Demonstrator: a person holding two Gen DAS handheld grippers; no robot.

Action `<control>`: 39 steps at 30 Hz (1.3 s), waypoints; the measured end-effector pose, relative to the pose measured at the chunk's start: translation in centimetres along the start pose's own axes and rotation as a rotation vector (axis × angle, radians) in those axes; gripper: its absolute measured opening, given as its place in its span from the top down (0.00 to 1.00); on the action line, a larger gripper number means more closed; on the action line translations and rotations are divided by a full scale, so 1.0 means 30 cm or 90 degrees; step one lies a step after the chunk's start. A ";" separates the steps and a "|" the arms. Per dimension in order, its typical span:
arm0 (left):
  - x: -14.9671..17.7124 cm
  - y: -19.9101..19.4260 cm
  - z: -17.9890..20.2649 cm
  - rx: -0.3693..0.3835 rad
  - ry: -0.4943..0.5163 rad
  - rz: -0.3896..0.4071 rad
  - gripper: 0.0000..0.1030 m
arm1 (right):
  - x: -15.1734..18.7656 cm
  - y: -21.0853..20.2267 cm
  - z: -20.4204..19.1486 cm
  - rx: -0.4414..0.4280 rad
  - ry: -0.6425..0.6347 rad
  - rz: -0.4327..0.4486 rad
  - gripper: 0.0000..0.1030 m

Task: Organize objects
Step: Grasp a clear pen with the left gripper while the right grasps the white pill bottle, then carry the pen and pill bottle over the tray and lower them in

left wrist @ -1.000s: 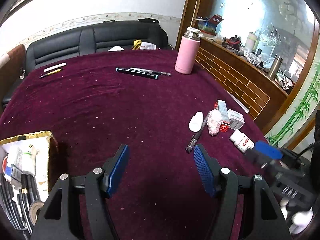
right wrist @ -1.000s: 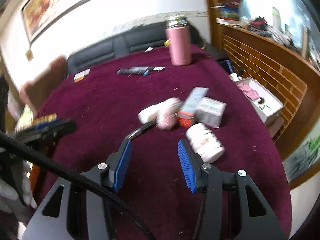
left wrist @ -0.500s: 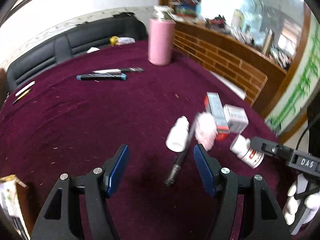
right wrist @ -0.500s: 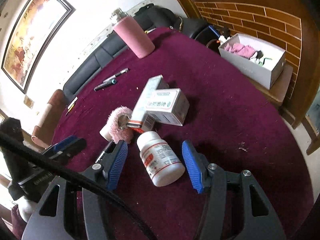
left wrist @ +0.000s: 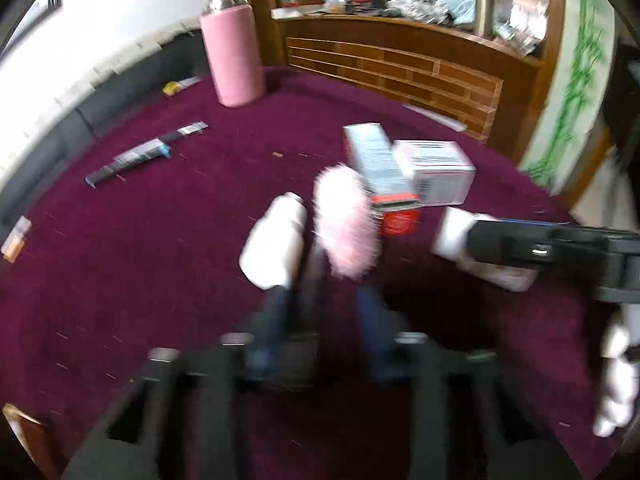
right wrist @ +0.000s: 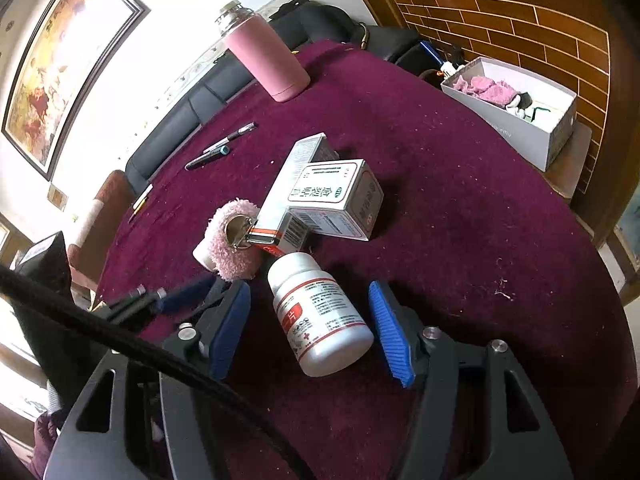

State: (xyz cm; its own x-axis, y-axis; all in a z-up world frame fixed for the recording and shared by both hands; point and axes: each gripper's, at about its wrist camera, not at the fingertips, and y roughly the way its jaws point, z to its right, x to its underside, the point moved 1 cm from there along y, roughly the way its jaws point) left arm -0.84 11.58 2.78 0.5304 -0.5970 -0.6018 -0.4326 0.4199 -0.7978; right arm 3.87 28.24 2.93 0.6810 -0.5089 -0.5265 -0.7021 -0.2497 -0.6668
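A white pill bottle (right wrist: pixel 320 312) with a red label lies on the maroon table (right wrist: pixel 460 208), between the fingers of my open right gripper (right wrist: pixel 310 322); the pads stand apart from it. Beyond it lie a pink fuzzy item (right wrist: pixel 234 240), a long box (right wrist: pixel 292 196) and a square medicine box (right wrist: pixel 336 198). The left wrist view is blurred. My left gripper (left wrist: pixel 320 312) sits around a dark pen (left wrist: pixel 314 276), next to a small white bottle (left wrist: pixel 276 246) and the pink fuzzy item (left wrist: pixel 346 220). Its jaws look narrowed, but blur hides any contact.
A pink thermos (right wrist: pixel 266 54) stands at the back of the table. Pens (right wrist: pixel 220 146) lie beyond the boxes. A white box (right wrist: pixel 516 108) with pink cloth sits on a ledge off the right edge. A black sofa (right wrist: pixel 192 108) stands behind the table.
My left gripper has moved forward onto the pen and its jaws have narrowed. My right gripper has moved in, bringing the pill bottle deeper between its fingers.
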 end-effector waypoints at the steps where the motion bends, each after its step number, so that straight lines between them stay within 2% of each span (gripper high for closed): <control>1: 0.016 -0.018 0.005 -0.005 0.011 0.002 0.90 | 0.002 0.000 -0.003 0.000 -0.003 0.001 0.37; 7: 0.130 -0.140 -0.036 -0.012 -0.009 -0.006 0.92 | 0.013 0.010 -0.037 0.029 -0.044 0.005 0.32; 10: 0.198 -0.224 -0.078 -0.004 -0.045 -0.004 0.92 | 0.015 0.013 -0.054 0.059 -0.064 0.003 0.34; 12: 0.231 -0.261 -0.092 0.001 -0.065 0.001 0.92 | 0.018 0.015 -0.070 0.100 -0.083 0.003 0.36; 16: 0.239 -0.230 -0.087 -0.020 -0.060 -0.018 0.91 | 0.025 0.048 -0.126 0.161 -0.145 -0.022 0.38; 21: 0.170 -0.145 -0.036 -0.036 -0.002 -0.014 0.89 | 0.026 0.116 -0.196 0.225 -0.239 -0.070 0.38; 22: 0.144 -0.127 -0.020 -0.041 0.012 -0.012 0.86 | 0.025 0.126 -0.203 0.229 -0.248 -0.076 0.38; 23: 0.129 -0.115 -0.010 -0.048 0.021 -0.009 0.75 | 0.024 0.134 -0.209 0.232 -0.257 -0.081 0.40; 24: 0.109 -0.098 0.001 -0.066 0.032 -0.003 0.59 | 0.024 0.140 -0.214 0.235 -0.265 -0.083 0.43; 25: 0.097 -0.086 0.008 -0.084 0.037 0.003 0.51 | 0.022 0.142 -0.219 0.230 -0.273 -0.087 0.52; 26: 0.082 -0.071 0.007 -0.092 0.034 0.010 0.45 | 0.020 0.141 -0.224 0.225 -0.279 -0.094 0.67; 28: 0.076 -0.058 -0.020 -0.054 0.002 0.002 0.48 | 0.025 0.142 -0.234 0.228 -0.289 -0.111 0.68; 29: 0.079 -0.059 -0.046 -0.007 -0.034 -0.009 0.62 | 0.034 0.137 -0.238 0.228 -0.298 -0.116 0.68; 30: 0.089 -0.075 -0.063 -0.005 -0.049 -0.008 0.88 | 0.043 0.131 -0.241 0.227 -0.302 -0.119 0.68; 31: 0.098 -0.085 -0.069 0.001 -0.047 -0.010 0.94 | 0.052 0.126 -0.245 0.223 -0.302 -0.122 0.68; 33: 0.148 -0.132 -0.105 0.034 -0.081 -0.003 0.94 | 0.064 0.109 -0.241 0.196 -0.285 -0.129 0.68; 39: 0.291 -0.318 -0.201 0.052 -0.199 0.058 0.94 | 0.112 0.049 -0.232 0.076 -0.190 -0.147 0.68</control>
State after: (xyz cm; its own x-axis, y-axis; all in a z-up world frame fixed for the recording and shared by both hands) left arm 3.51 -1.76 5.35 0.6964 -0.3210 -0.6419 -0.4354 0.5220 -0.7334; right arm 3.69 20.44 3.86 0.8613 -0.1846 -0.4733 -0.5057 -0.2230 -0.8334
